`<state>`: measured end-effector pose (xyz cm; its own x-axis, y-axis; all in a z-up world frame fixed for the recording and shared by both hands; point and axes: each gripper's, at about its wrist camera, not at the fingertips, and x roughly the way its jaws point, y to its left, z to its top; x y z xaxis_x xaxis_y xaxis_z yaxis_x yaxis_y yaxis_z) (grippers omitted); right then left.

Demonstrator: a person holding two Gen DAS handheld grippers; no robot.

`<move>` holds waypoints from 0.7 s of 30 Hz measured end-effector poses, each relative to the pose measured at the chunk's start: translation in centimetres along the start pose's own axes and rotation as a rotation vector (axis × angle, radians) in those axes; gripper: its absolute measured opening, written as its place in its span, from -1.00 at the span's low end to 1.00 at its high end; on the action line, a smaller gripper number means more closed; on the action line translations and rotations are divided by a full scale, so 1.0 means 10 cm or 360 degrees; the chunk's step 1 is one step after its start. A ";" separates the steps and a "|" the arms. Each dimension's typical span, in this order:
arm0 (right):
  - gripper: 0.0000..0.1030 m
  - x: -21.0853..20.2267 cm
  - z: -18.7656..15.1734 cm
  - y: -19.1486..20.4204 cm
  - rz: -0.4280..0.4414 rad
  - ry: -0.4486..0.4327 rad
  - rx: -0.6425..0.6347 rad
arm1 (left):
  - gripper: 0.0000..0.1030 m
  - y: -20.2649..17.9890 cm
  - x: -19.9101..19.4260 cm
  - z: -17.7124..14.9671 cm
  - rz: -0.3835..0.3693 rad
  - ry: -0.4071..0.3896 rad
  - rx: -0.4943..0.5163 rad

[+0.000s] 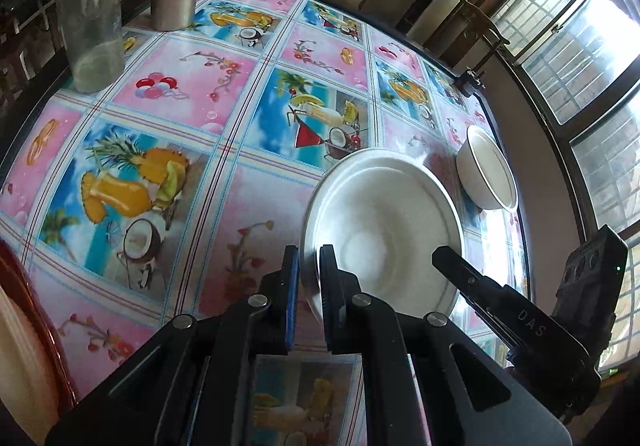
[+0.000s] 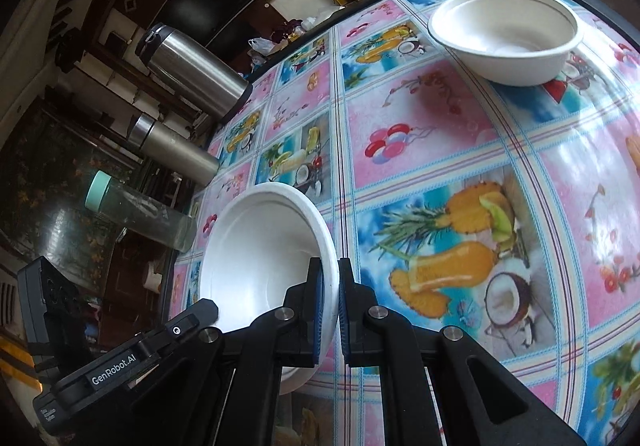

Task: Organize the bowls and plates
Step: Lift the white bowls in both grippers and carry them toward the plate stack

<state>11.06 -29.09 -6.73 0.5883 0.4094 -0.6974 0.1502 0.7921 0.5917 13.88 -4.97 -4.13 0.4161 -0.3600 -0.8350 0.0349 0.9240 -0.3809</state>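
A white disposable bowl (image 1: 384,221) hangs tilted just above the patterned tablecloth. My left gripper (image 1: 309,270) is shut on its left rim. My right gripper (image 2: 330,286) is shut on the opposite rim of the same bowl (image 2: 260,258). In each wrist view one black finger of the other gripper (image 1: 456,266) (image 2: 200,312) shows at the bowl's far edge. A second white bowl (image 1: 486,173) (image 2: 504,41) stands upright on the table, apart, near the table's far edge.
Two steel flasks (image 2: 192,69) (image 2: 176,149) and a clear bottle with a mint cap (image 2: 140,211) stand along one table edge. A black clamp (image 1: 472,79) grips the far edge. A dark red chair back (image 1: 36,306) is at the left. Windows lie beyond the table.
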 end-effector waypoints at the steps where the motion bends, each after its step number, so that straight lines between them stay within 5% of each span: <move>1: -0.86 -0.01 -0.03 0.00 0.0006 0.0006 0.0002 | -0.85 0.01 -0.01 -0.04 -0.0004 0.0000 -0.0005; 10: -0.86 -0.16 -0.34 0.17 0.0041 0.0013 -0.0050 | -0.85 0.19 -0.34 -0.36 -0.0052 -0.0066 -0.0037; 21: -0.86 -0.32 -0.74 0.96 0.0125 0.0006 -0.0311 | -0.84 0.63 -1.10 -0.67 -0.0012 -0.0291 -0.0052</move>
<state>4.78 -19.46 -1.79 0.5888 0.4747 -0.6542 -0.0532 0.8303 0.5547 3.46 3.96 -0.02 0.5743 -0.3344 -0.7472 0.0105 0.9157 -0.4017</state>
